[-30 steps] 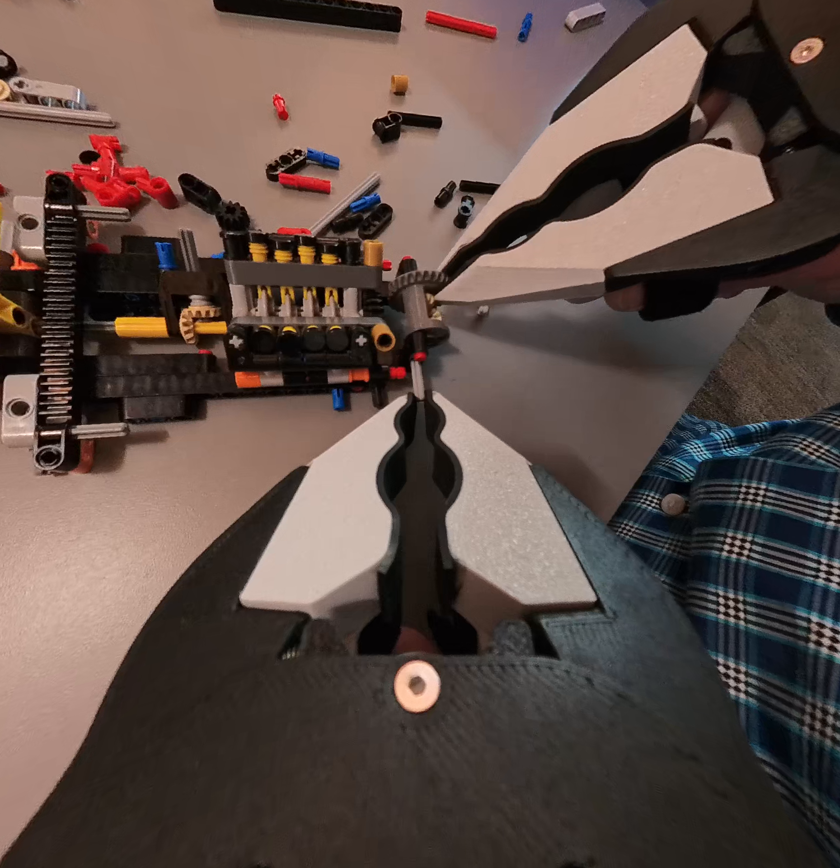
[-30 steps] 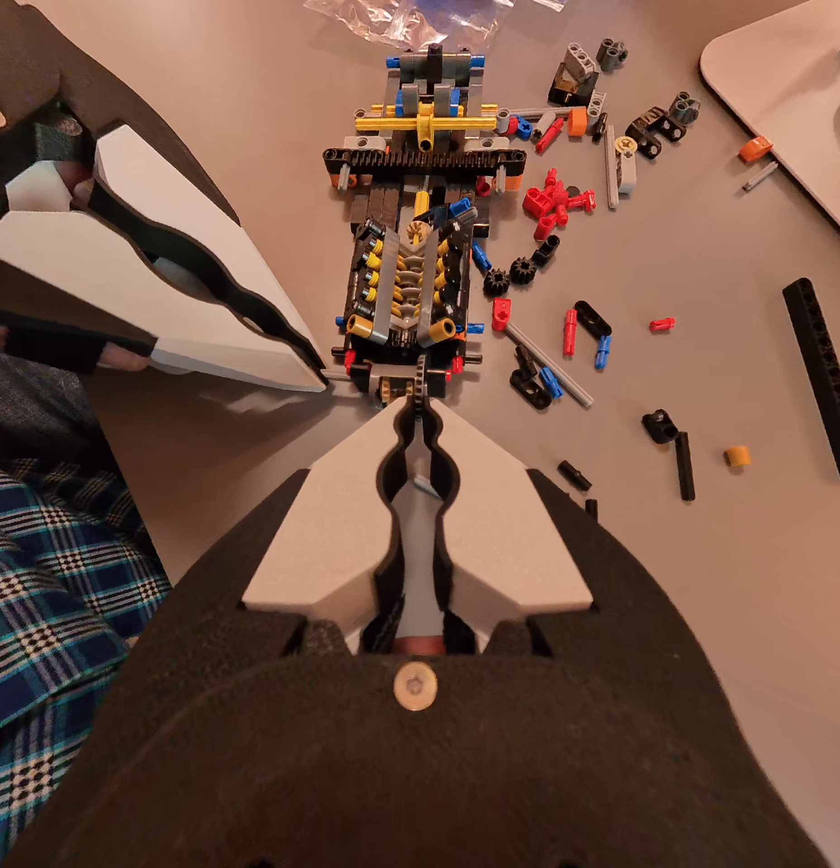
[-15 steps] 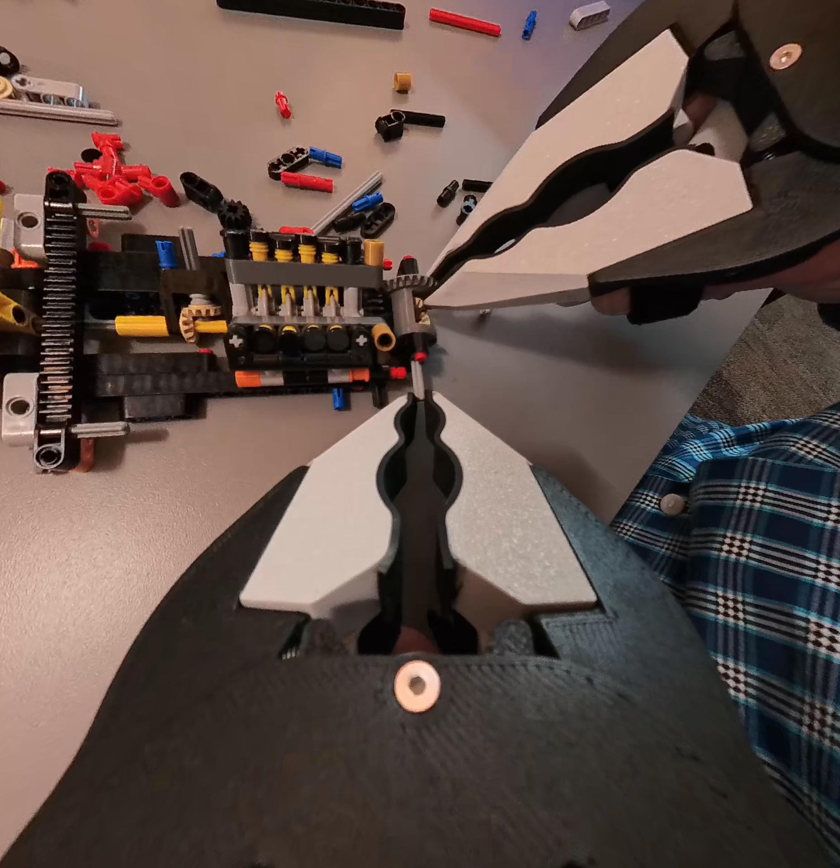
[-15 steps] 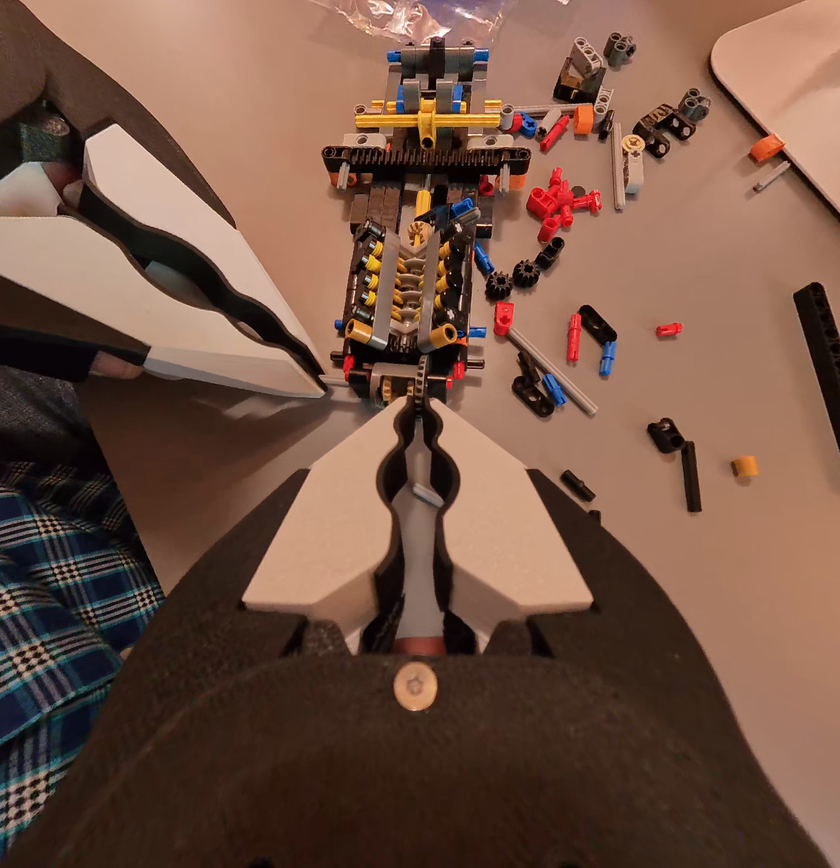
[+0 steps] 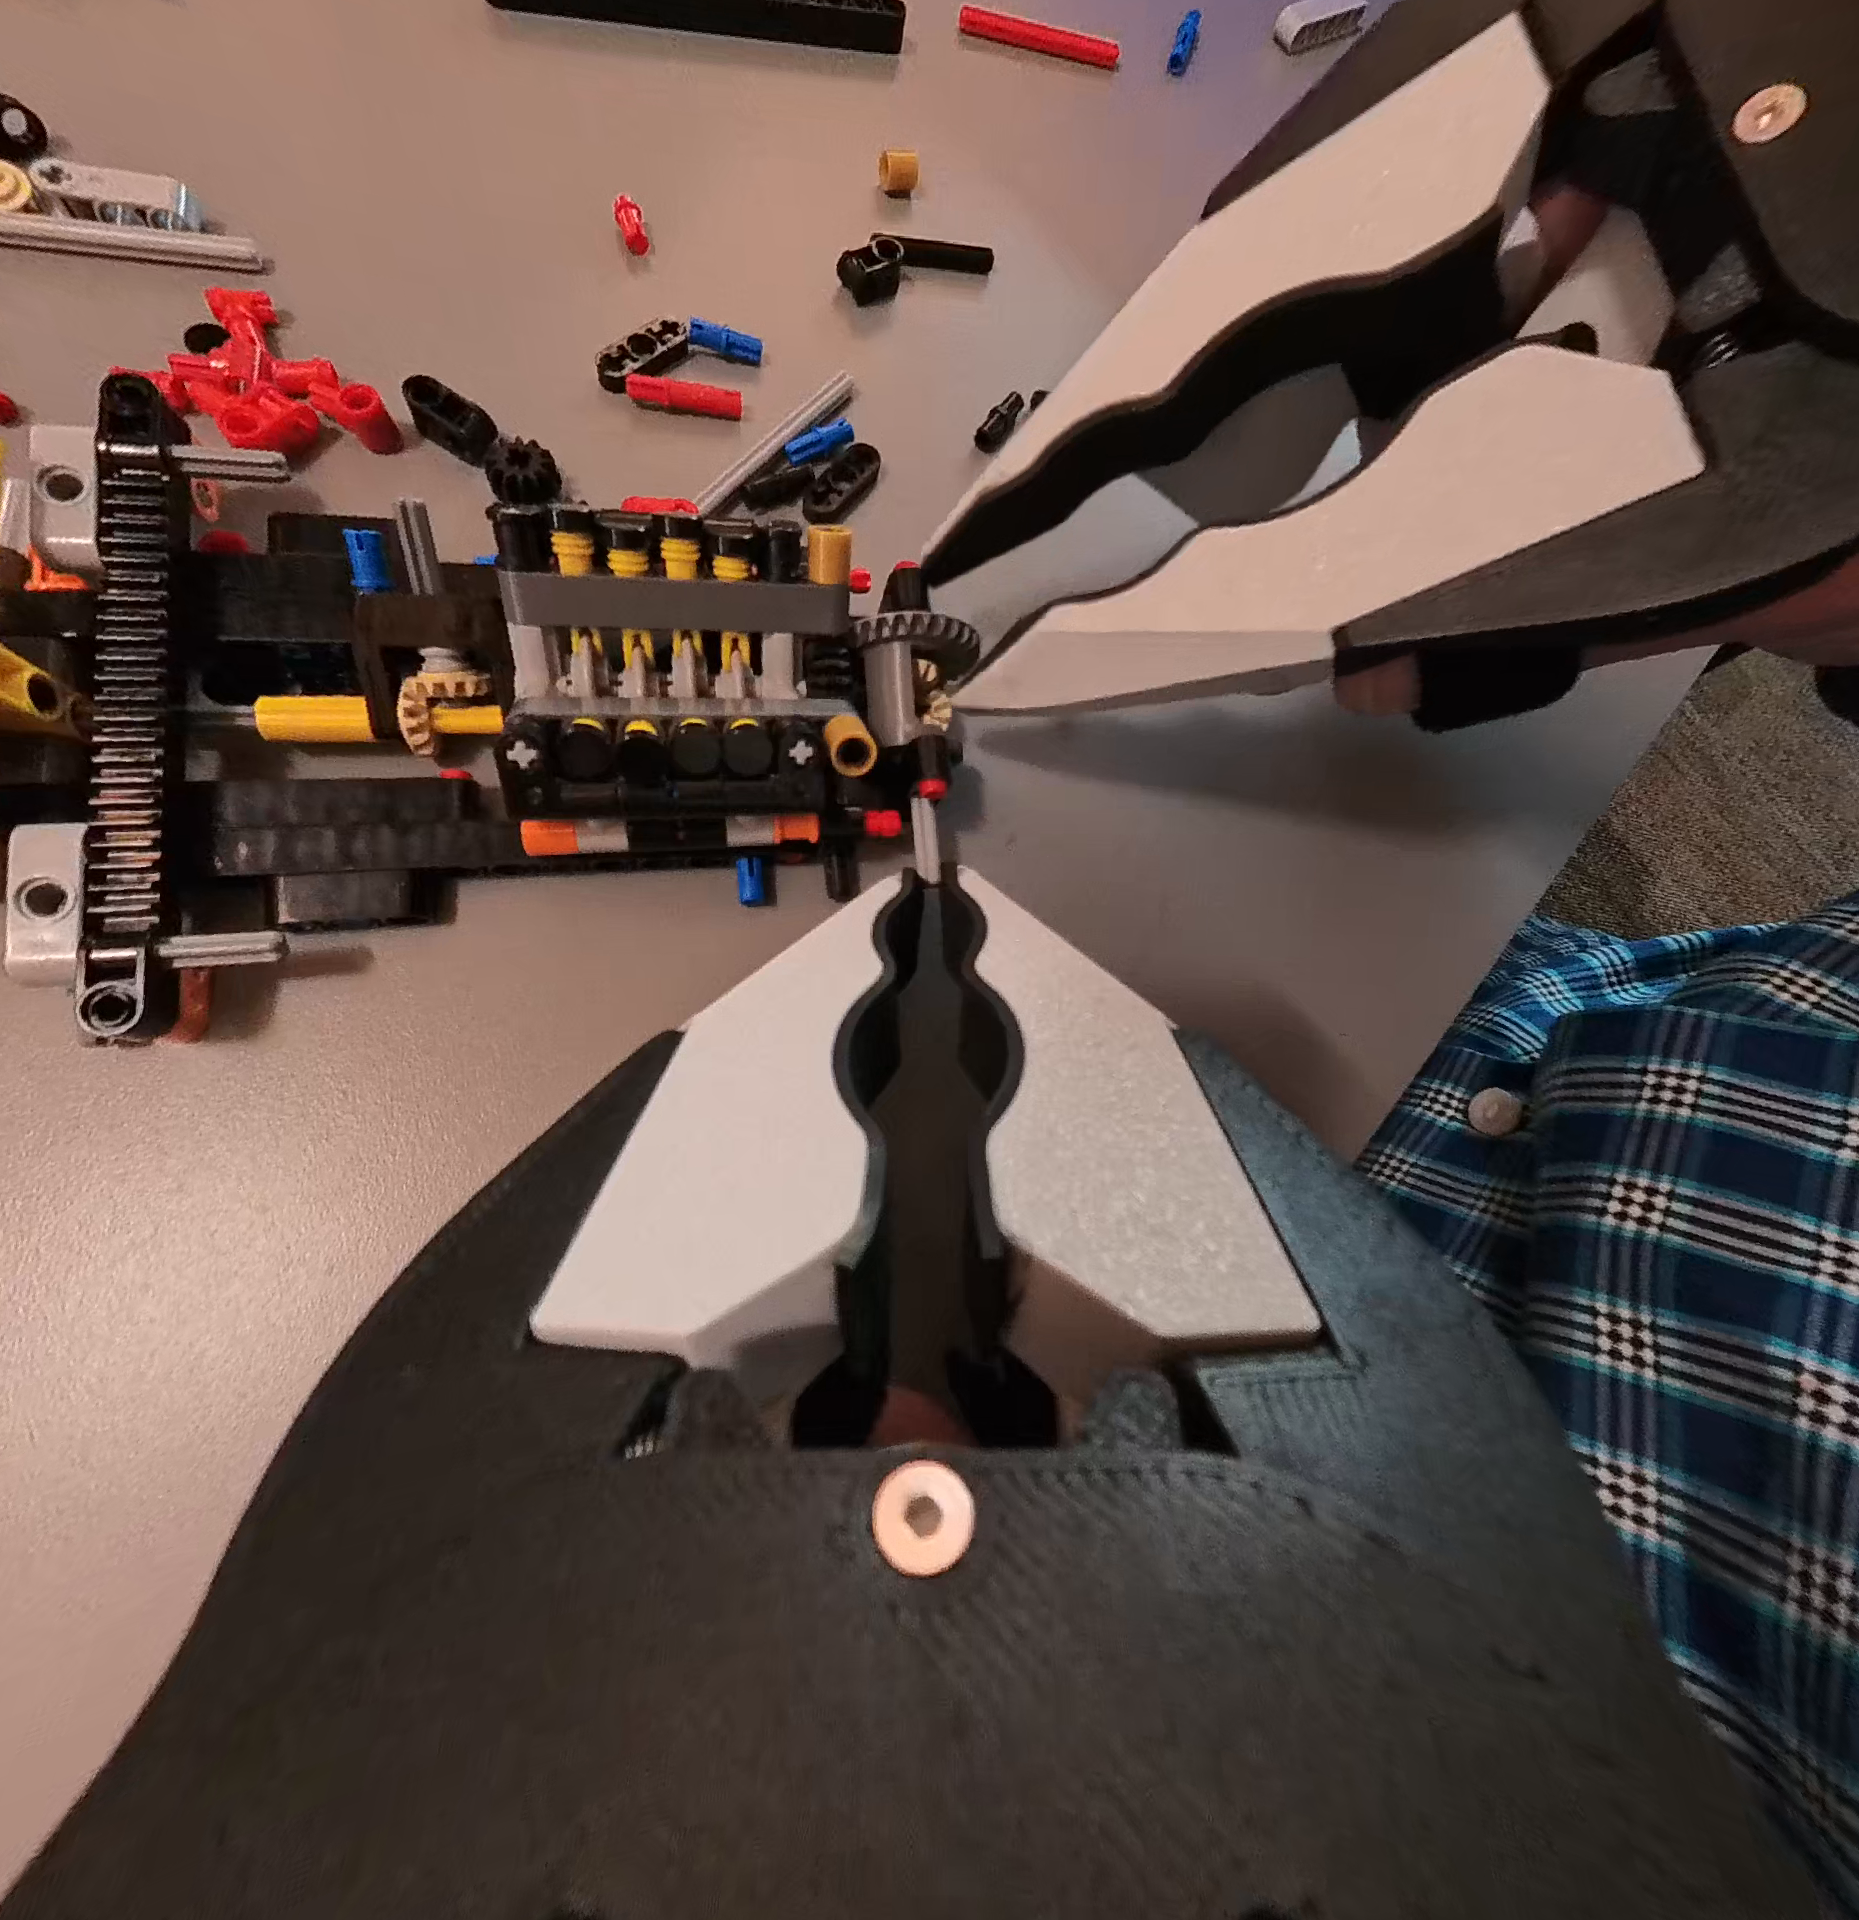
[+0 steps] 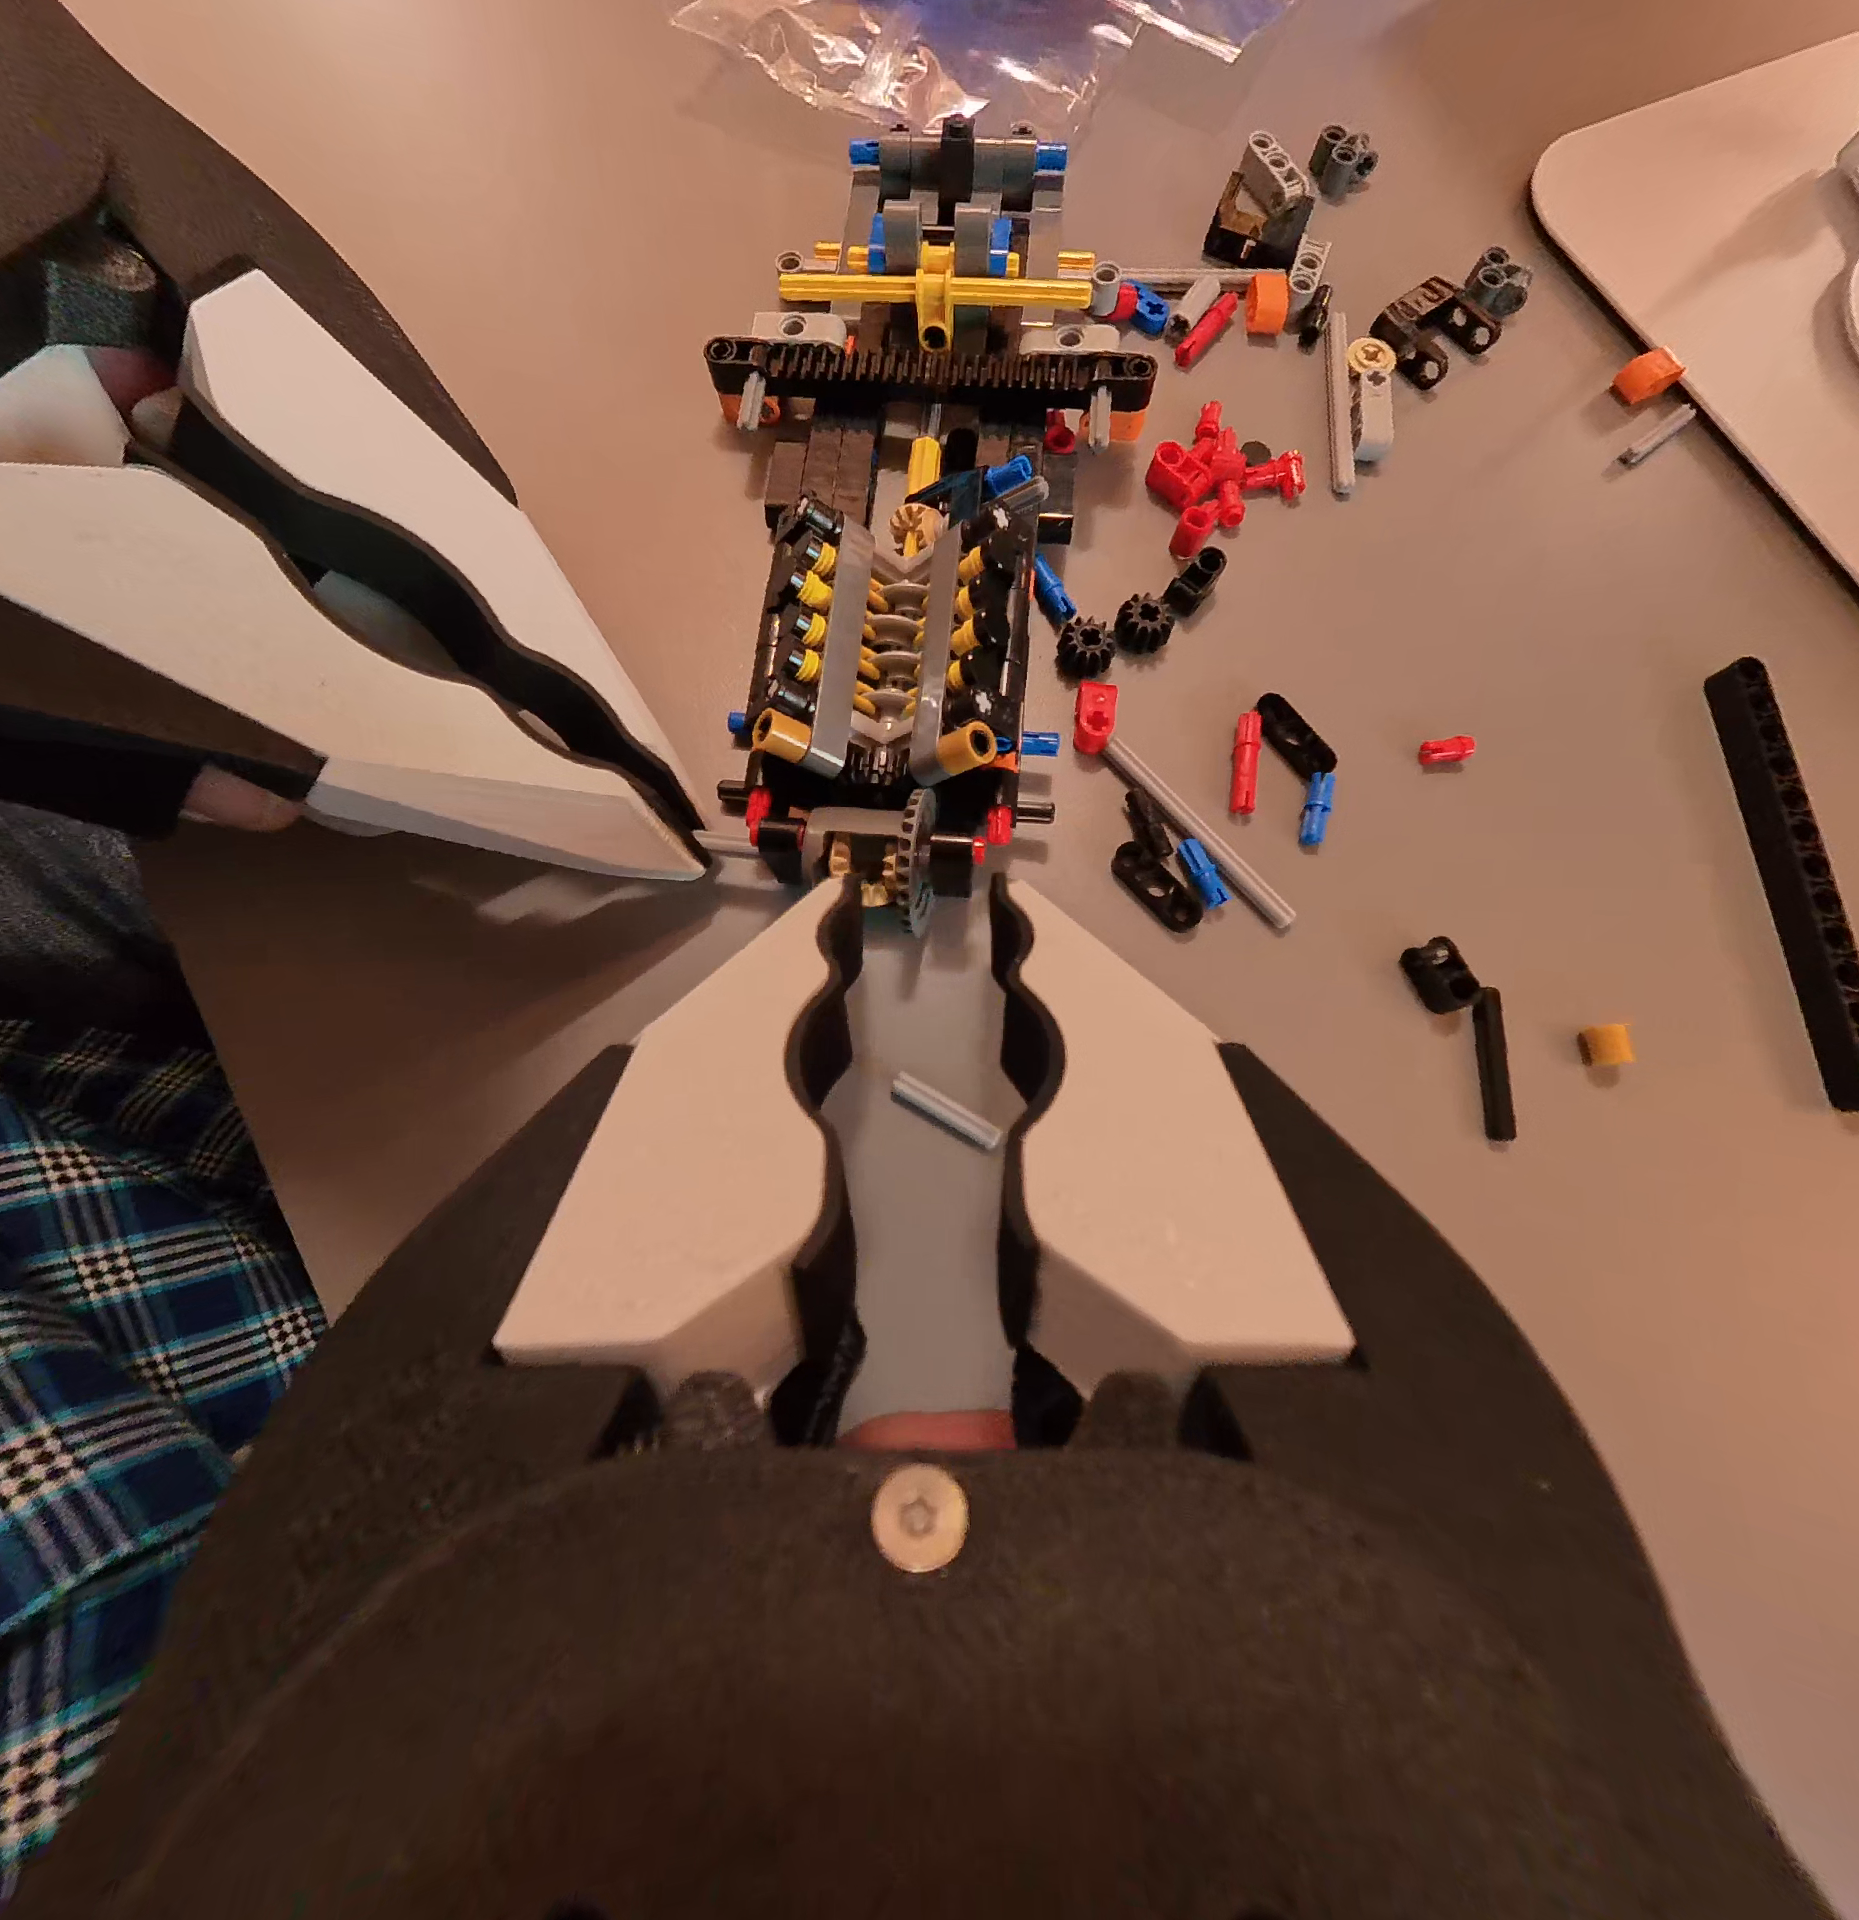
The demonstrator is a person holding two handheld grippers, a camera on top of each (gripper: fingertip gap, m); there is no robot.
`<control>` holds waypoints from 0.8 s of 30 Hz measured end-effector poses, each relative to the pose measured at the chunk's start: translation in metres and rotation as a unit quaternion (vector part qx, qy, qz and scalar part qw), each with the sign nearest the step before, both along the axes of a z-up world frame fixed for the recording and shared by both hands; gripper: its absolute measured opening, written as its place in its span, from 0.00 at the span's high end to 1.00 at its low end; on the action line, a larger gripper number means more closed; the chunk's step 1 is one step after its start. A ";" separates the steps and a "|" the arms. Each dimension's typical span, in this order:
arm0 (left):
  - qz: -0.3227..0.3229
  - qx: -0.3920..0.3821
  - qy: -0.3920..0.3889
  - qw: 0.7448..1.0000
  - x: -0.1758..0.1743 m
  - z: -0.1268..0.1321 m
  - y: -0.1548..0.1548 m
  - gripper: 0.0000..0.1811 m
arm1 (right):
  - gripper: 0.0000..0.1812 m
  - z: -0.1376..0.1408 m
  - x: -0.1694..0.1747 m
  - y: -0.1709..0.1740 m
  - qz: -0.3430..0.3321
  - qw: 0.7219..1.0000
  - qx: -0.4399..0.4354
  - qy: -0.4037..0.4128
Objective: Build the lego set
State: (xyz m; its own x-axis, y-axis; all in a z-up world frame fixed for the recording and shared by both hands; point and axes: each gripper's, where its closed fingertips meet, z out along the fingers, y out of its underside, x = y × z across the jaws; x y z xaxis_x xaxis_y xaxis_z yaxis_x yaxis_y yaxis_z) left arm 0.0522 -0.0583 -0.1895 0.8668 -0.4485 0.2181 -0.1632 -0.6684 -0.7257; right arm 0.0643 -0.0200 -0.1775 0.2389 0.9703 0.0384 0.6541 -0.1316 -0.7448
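The lego model lies on the table, a black chassis with a yellow-and-grey engine block; it also shows in the right wrist view. A dark grey gear sits at its near end. My left gripper is shut on a thin grey axle that sticks out of the model beside the gear. My right gripper is open, its tips on either side of the gear, holding nothing. A short grey axle lies on the table between the right fingers.
Loose red, blue and black pieces lie right of the model, with a red pile and a long black beam. A plastic bag lies behind. A pale board is far right. A plaid sleeve is at the table edge. Left tips to right tips: about 5 centimetres. The left gripper is farther from the long black beam, some 25 centimetres, than the right, some 15 centimetres.
My right gripper has opened; its fingers were closed at the gear and now stand apart around it. My left gripper still holds the grey axle in the same place.
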 end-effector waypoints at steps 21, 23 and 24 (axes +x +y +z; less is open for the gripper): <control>0.007 0.002 0.012 1.000 0.000 0.000 0.004 1.00 | 0.92 0.001 -0.006 0.004 0.089 0.993 -0.059 0.058; 0.009 0.001 0.014 1.000 0.000 -0.001 0.004 1.00 | 0.92 0.001 -0.007 0.004 0.091 0.992 -0.061 0.058; 0.009 0.001 0.014 1.000 0.000 -0.001 0.005 1.00 | 0.93 0.001 -0.007 0.005 0.091 0.992 -0.062 0.058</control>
State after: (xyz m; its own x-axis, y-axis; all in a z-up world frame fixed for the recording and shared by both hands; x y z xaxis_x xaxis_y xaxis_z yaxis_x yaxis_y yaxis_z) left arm 0.0520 -0.0536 -0.1902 0.8811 -0.4324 0.1918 -0.1714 -0.6697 -0.7226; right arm 0.0576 -0.0154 -0.1765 0.0541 0.9934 -0.1011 0.5857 -0.1136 -0.8025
